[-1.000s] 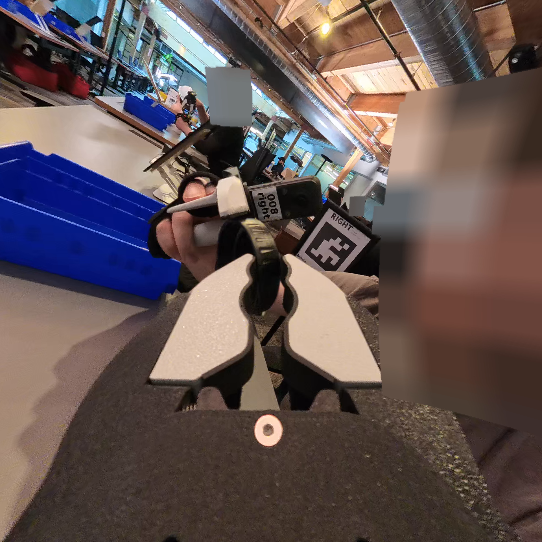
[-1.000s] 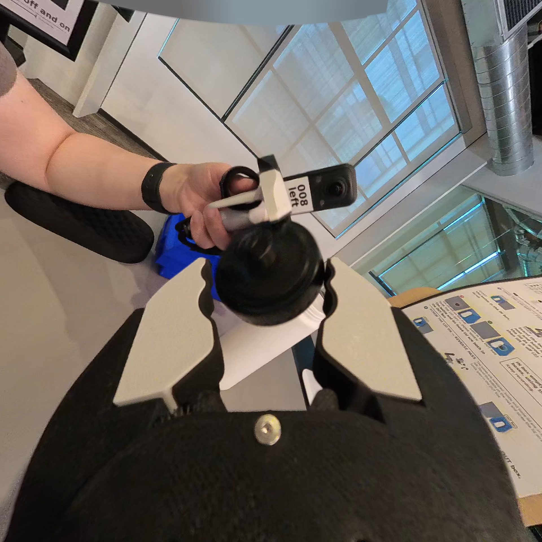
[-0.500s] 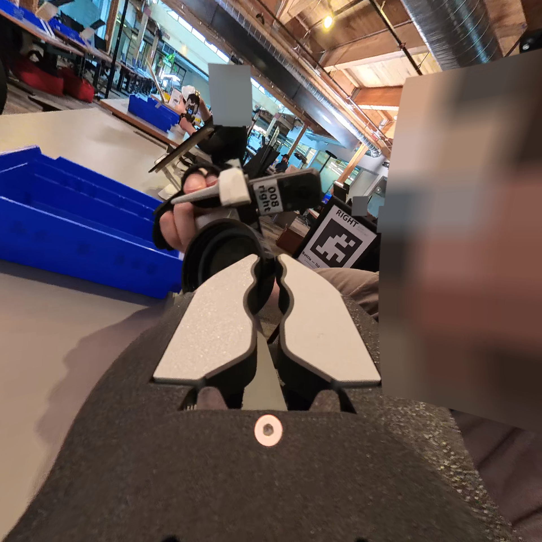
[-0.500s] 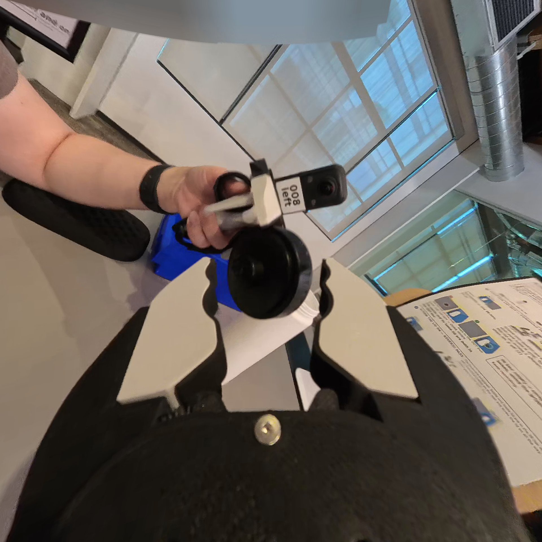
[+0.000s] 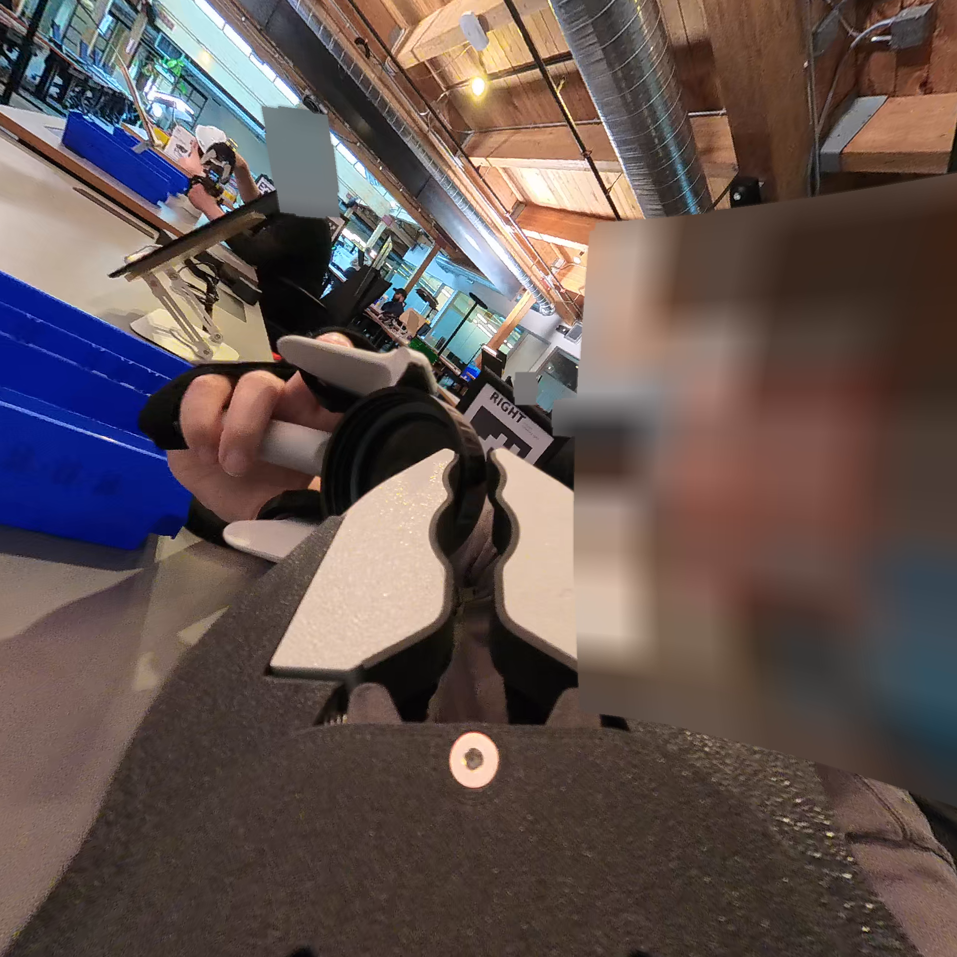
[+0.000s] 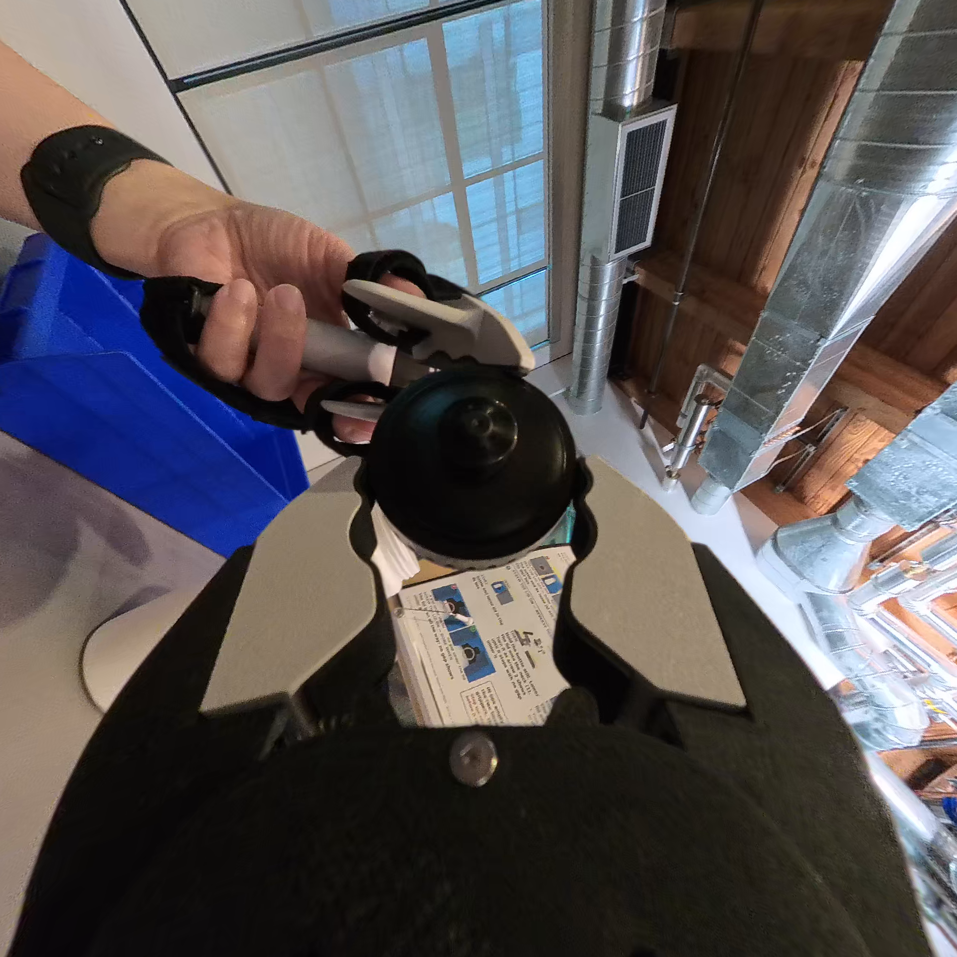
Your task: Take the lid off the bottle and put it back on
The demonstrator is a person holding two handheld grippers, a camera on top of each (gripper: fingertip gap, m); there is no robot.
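Observation:
A black round lid is pinched by its ribbed rim in my left gripper, which is shut on it. Its threaded inside faces the left wrist camera. In the right wrist view the lid's top, with a centre knob, sits between the tips of my right gripper. The right jaws are spread wide, one on each side of the lid and close against its edge. The left gripper, held in a hand, reaches the lid from above. The right gripper shows behind the lid. No bottle body is visible.
A blue bin stands on the grey table at the left and also shows in the right wrist view. An instruction sheet lies below the right gripper. Another person works at a far table.
My left gripper has turned the lid and brought it back between the right fingers, after holding it clear of them half a second ago. The right jaws now stand wider.

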